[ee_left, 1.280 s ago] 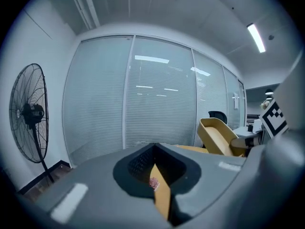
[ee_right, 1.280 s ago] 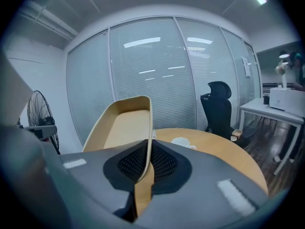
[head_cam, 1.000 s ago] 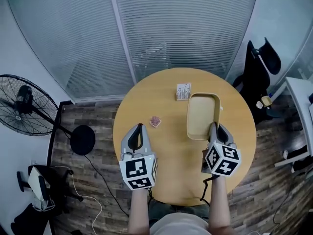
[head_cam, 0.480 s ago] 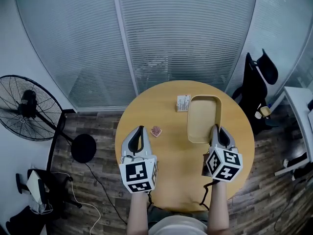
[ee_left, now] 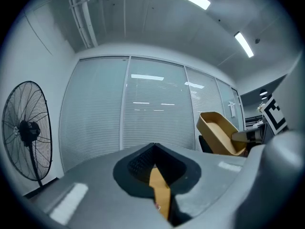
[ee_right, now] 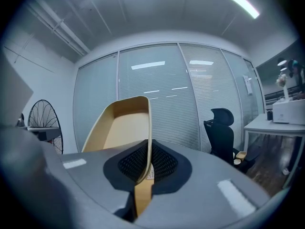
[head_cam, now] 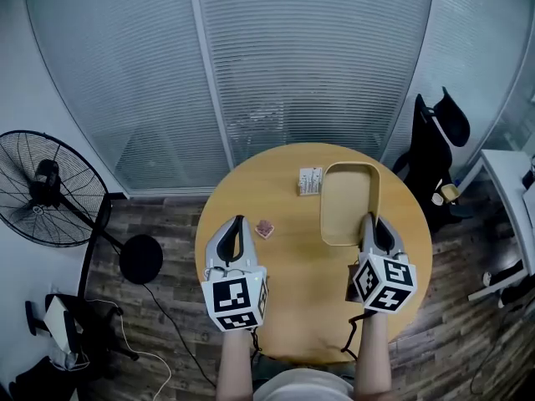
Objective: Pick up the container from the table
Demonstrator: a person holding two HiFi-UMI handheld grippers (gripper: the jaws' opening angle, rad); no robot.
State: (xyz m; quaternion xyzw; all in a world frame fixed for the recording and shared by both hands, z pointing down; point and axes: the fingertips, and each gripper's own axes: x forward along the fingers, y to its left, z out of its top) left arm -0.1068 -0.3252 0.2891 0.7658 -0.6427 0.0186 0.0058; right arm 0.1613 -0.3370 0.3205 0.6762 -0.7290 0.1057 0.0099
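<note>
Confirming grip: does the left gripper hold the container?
No, the left gripper is shut, empty; the right gripper clamps the container's rim.

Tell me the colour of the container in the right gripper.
The container is plain tan, without pattern; the right gripper view shows it best.
</note>
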